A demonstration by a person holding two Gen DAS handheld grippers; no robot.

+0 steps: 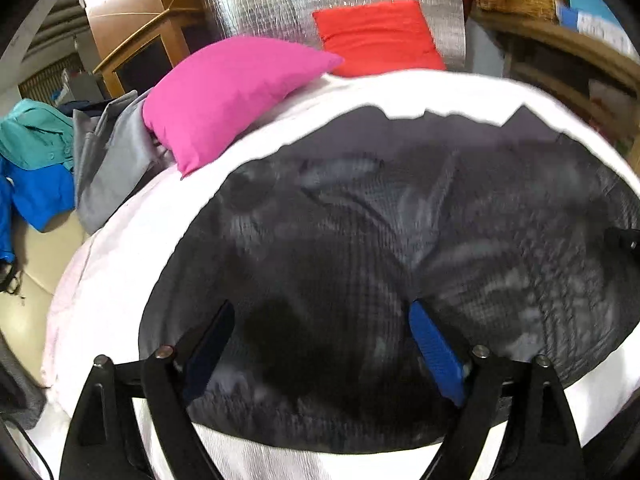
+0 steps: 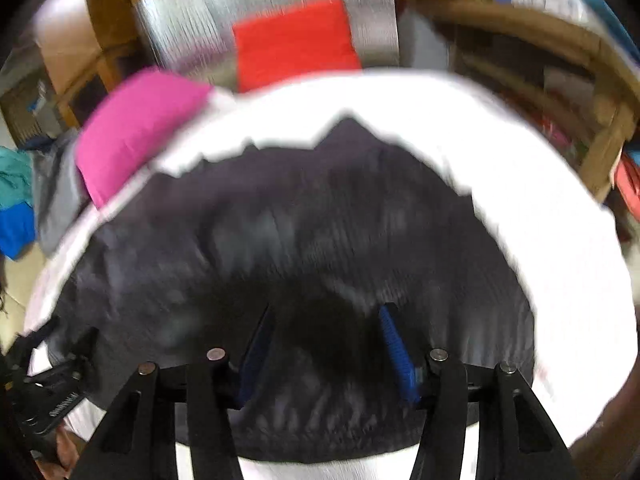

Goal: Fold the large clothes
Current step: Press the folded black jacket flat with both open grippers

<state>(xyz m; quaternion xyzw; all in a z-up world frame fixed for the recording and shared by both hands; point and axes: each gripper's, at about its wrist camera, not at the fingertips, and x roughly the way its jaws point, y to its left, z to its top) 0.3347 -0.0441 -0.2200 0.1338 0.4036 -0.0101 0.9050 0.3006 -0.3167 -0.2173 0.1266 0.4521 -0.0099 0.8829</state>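
On my left wrist view, the left gripper (image 1: 322, 322) has its fingers (image 1: 436, 354) spread wide above the dark garment (image 1: 360, 240), with nothing clamped between the blue pads; whether the tips brush the cloth I cannot tell. The garment lies spread flat on the white-covered bed (image 1: 120, 264), its jagged far edge facing the pillows. At the far left a heap of teal, blue and grey clothes (image 1: 52, 172) sits beside the bed, then a pink pillow (image 1: 228, 96) rests on the bed's far left part, and a red pillow (image 1: 378, 36) stands further right against a silver foil sheet (image 1: 280, 4). On my right wrist view, which is blurred, the right gripper (image 2: 324, 328) hangs over the garment's near part with its fingers (image 2: 396, 344) about half open, gripping nothing that I can make out. The left gripper's black frame shows at that view's near left edge, just beside the garment's left side.
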